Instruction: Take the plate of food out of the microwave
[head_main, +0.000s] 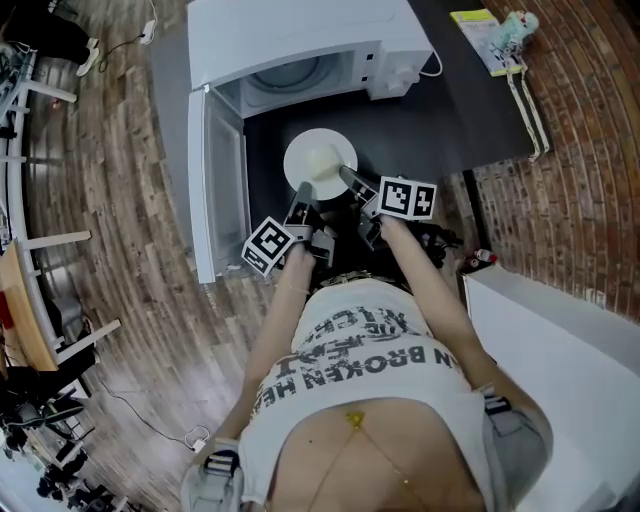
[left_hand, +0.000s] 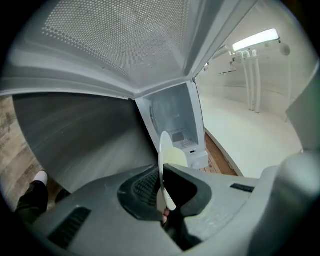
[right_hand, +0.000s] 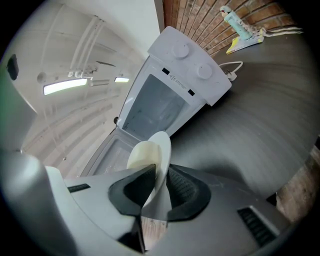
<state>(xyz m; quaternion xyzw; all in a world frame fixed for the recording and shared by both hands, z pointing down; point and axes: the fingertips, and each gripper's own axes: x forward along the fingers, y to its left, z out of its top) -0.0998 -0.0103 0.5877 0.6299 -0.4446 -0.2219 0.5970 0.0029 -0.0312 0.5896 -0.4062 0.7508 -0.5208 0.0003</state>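
Note:
A white plate (head_main: 322, 147) with a pale lump of food (head_main: 322, 160) hangs just in front of the white microwave (head_main: 300, 40), above the dark table (head_main: 470, 110). The microwave door (head_main: 222, 180) stands swung open to the left. My left gripper (head_main: 302, 192) is shut on the plate's near left rim. My right gripper (head_main: 350, 178) is shut on its near right rim. In the left gripper view the plate (left_hand: 164, 160) shows edge-on between the pads (left_hand: 145, 185). The right gripper view shows the plate (right_hand: 161, 150) and the food (right_hand: 142, 155) clamped in the same way, with the empty microwave cavity (right_hand: 155, 107) beyond.
A yellow-green box (head_main: 478, 30) and a small bottle (head_main: 520, 22) lie at the table's far right, near a white cable (head_main: 528, 105). A white counter (head_main: 560, 330) stands at the right. Wooden floor (head_main: 130, 200) lies to the left, brick flooring (head_main: 590, 150) to the right.

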